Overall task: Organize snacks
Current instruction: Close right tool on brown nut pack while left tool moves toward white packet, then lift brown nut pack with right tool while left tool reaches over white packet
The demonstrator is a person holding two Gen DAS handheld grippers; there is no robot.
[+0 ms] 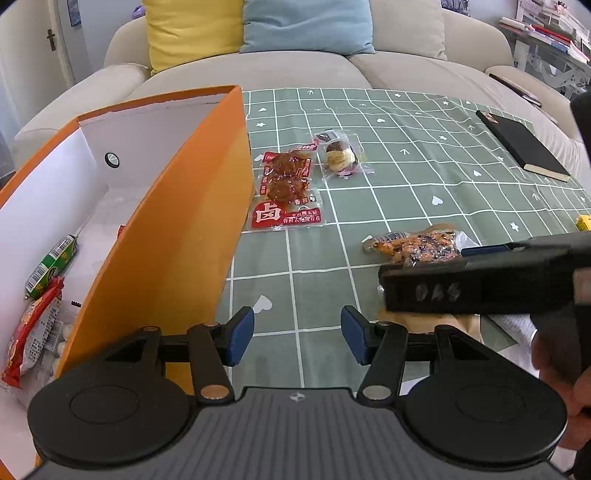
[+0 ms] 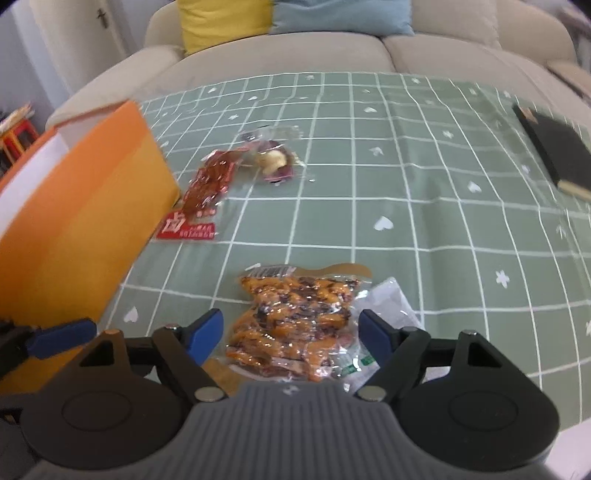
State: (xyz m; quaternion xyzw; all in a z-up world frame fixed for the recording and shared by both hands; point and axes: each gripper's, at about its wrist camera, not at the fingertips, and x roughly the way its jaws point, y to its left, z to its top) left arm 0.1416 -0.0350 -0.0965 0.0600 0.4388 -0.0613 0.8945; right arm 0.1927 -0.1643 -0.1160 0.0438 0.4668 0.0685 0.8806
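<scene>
Beige sofa (image 1: 258,70) behind the counter's far edge, with a yellow cushion (image 1: 192,33) and a blue cushion (image 1: 306,26) leaning on its backrest.

Counter (image 1: 424,184) under a green cloth with a white grid, small white hearts and stars.

Orange box (image 1: 192,206), white inside, open-topped, at the counter's left edge. Inside lie a green-wrapped sausage-shaped snack (image 1: 51,266) with a barcode, and a red packet (image 1: 35,332) with small print too fine to read.

Black notebook (image 1: 524,147) toward the far right corner, lying flat.

Red vacuum pack (image 1: 286,188) of brown meat pieces just beside the box's right wall; a large white character "卤" on its red label, smaller lines beside it not legible.

Orange-and-dark snack pack (image 2: 291,325) near the front edge, clear wrapper, barcode strip at its far end. It lies partly over a clear packet with green print (image 2: 354,365), lettering unreadable.

Clear-wrapped round pastry (image 1: 341,157) just right of the red pack, apart from it.

Right gripper (image 2: 291,336): blue fingers (image 2: 375,339) spread, one each side of the orange-and-dark pack, not pressing it.

Left gripper (image 1: 297,336): fingers (image 1: 242,336) spread, nothing between them, over bare cloth beside the box near the front edge.

A hand (image 1: 561,373) grips the right gripper's handle at the left view's right side.
</scene>
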